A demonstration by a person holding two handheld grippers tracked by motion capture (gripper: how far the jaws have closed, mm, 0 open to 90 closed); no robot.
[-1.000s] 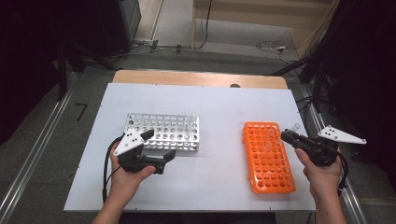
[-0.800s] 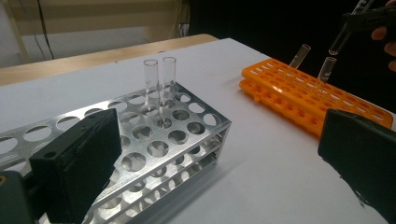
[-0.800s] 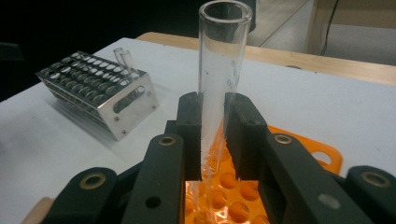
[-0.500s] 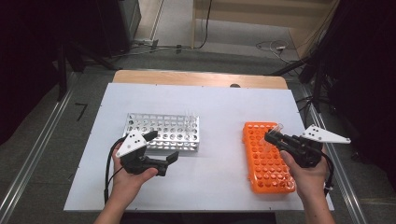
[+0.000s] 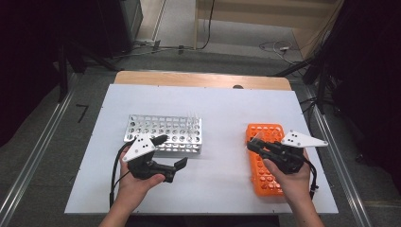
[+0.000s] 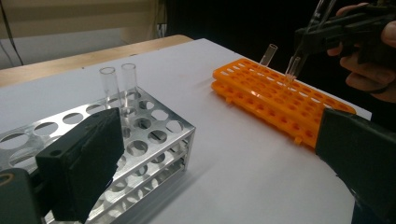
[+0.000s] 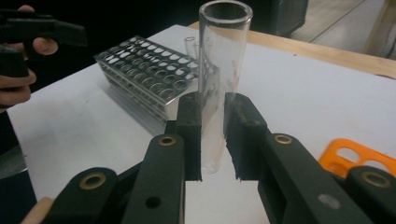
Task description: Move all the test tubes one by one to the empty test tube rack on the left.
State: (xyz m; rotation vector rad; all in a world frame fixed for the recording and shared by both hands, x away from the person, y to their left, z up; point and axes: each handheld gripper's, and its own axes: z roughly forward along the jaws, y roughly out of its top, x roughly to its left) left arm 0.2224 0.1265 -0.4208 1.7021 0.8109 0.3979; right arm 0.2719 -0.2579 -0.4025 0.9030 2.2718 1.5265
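A: What do you have on the table (image 5: 227,101), largest first?

B: A steel rack (image 5: 165,134) at left with two tubes standing in its far corner, and an orange rack (image 5: 270,176) at right with one tube left leaning in it.

A: And your grippers?

B: Your right gripper (image 7: 212,135) clamps a glass tube (image 7: 218,74) upright, above the orange rack, probably bound for the steel one. Your left gripper (image 6: 205,154) waits open and empty beside the steel rack. Nothing lies between the racks.
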